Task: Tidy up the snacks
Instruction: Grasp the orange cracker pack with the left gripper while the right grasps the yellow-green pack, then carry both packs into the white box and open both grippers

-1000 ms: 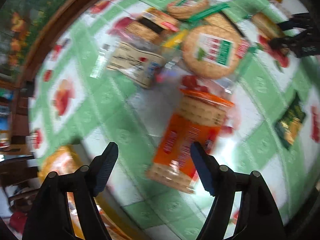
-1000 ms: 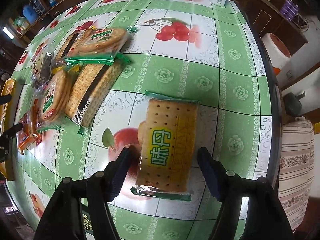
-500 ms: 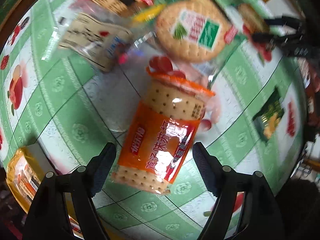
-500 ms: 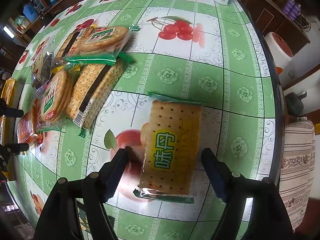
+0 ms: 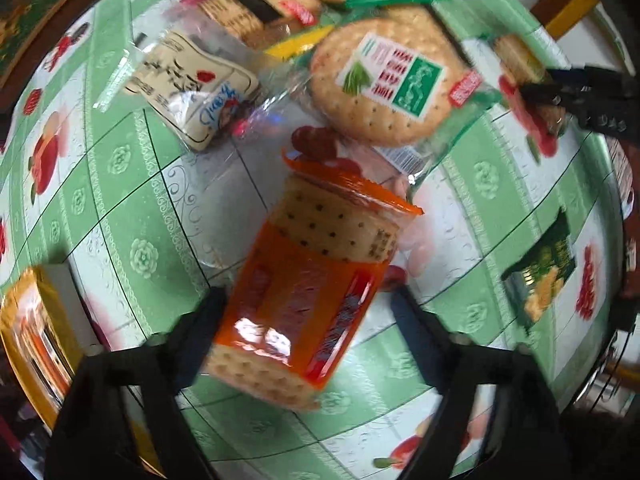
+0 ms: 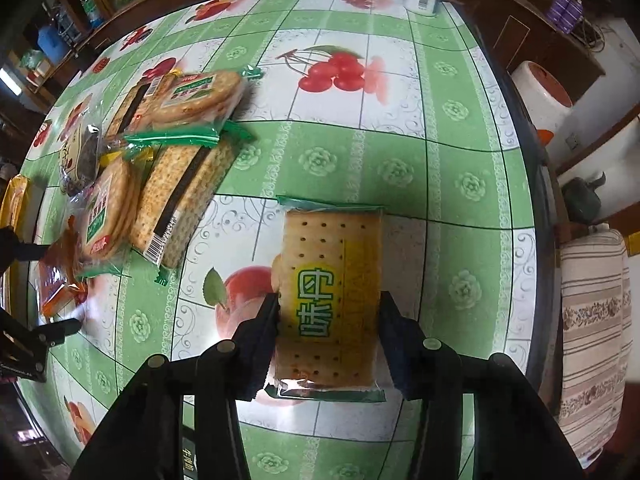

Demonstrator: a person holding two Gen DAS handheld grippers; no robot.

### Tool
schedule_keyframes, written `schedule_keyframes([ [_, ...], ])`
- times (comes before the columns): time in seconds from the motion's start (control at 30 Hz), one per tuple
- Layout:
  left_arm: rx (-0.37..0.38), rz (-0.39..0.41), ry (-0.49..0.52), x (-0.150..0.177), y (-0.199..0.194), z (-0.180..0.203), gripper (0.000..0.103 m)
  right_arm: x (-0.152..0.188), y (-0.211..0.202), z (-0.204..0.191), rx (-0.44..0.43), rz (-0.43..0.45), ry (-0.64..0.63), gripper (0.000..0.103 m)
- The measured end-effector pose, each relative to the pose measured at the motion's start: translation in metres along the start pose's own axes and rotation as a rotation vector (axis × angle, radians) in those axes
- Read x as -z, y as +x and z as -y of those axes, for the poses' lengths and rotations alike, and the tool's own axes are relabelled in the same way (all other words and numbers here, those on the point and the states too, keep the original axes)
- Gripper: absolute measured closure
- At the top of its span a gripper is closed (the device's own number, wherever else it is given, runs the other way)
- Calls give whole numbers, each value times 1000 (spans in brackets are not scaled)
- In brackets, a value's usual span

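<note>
Right gripper (image 6: 328, 336) clamped on the green pack (image 6: 330, 294), low centre of the right view, pack lying flat on the table (image 6: 400, 168). Left gripper (image 5: 308, 312) closing around the orange pack (image 5: 308, 292), mid-frame in the left view; one finger (image 5: 208, 320) at the wrapper's edge, the other apparently short of it, though blur hides the contact. Risks, as a guess: crackers cracking under a hard squeeze; glossy film slipping from the pads on the lift; orange pack sitting skewed between the jaws, so likely to swivel or drop when raised. Close above the orange pack, the round-cracker pack (image 5: 384, 88) with its clear flap almost touching, easily dragged along. Upper left, a cream packet (image 5: 192, 88) and a striped pack (image 5: 256, 12); dark sachet (image 5: 540, 272) at right; yellow box (image 5: 36, 340) at lower left. Green pack well clear of the pile (image 6: 160, 160).
</note>
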State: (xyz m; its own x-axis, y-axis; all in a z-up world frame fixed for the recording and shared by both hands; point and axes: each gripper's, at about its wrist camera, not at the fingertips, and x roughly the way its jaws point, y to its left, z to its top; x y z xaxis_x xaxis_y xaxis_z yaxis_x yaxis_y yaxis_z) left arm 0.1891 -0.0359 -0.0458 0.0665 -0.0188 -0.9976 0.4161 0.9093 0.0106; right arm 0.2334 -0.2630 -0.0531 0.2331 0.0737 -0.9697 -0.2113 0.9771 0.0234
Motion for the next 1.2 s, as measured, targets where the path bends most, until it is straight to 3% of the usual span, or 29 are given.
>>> schedule_keyframes([
  [0.27,-4,94,-142,32,-7,7,42,17,-8,-6,-13,15,67,54],
  [0.7,39,264,-359,151,-13,8,43,73,-34,-35,-119,49,93,54],
  [0.9,-24,362,-411,187,-30,23,43,99,-50,-54,-169,59,97,54],
  [1.2,-92,507,-462,189,-71,15,43,115,-66,-106,-228,77,42,54],
])
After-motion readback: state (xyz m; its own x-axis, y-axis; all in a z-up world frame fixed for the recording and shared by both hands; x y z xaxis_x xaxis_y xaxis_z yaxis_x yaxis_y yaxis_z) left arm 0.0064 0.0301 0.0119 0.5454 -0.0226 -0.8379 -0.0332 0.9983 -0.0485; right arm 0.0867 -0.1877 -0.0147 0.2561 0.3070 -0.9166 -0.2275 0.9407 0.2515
